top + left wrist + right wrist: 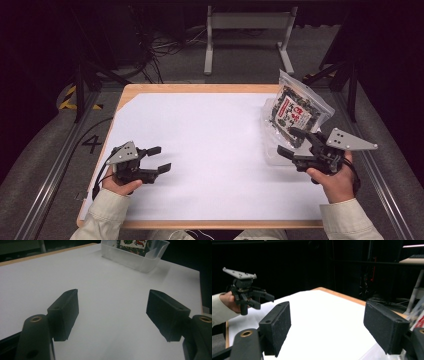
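Note:
A clear plastic bin [270, 152] stands at the table's right side, and a printed snack bag [296, 107] stands upright in it, sticking out above the rim. In the left gripper view the bin [140, 261] is far ahead with the bag [131, 243] inside. My right gripper [292, 142] is open, held just right of the bin with its jaws pointing left toward it. My left gripper [159, 158] is open over the white sheet at the near left, nothing between its jaws. The right gripper view shows the left gripper [263, 300] across the table.
A white sheet [210, 140] covers most of the wooden table [200, 88]. Beyond the far edge are a white stand [247, 35], loose cables [160, 50] and dark frame legs. Metal rails run along both sides of the table.

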Action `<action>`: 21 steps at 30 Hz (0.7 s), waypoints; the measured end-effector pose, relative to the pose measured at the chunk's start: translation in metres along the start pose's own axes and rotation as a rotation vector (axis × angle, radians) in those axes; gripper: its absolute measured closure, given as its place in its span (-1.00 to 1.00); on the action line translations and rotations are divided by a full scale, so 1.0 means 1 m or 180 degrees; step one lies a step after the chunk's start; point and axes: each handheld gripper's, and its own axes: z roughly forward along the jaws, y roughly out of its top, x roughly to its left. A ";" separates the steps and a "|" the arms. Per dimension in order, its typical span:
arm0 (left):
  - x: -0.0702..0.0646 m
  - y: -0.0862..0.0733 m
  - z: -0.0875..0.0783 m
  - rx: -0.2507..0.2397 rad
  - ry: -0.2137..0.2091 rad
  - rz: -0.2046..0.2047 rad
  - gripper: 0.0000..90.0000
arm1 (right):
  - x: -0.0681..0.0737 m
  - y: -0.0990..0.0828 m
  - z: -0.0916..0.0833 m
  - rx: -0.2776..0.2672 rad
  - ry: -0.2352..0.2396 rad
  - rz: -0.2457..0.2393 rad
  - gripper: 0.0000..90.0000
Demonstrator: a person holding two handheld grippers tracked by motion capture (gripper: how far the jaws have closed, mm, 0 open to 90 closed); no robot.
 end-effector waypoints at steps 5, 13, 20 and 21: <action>-0.003 -0.004 -0.003 -0.0091 -0.0028 -0.0059 -0.38 | 0.006 -0.020 0.012 0.0120 -0.0037 0.0014 -0.50; -0.005 -0.005 -0.003 -0.0120 -0.0050 -0.0063 -0.39 | 0.014 -0.050 0.027 0.0216 -0.0014 -0.0016 -0.50; -0.005 -0.007 -0.001 -0.0120 -0.0070 -0.0077 -0.39 | 0.021 -0.065 0.036 0.0255 0.0068 -0.0058 -0.50; -0.005 -0.008 -0.001 -0.0119 -0.0075 -0.0068 -0.39 | 0.022 -0.069 0.039 0.0275 0.0082 -0.0060 -0.49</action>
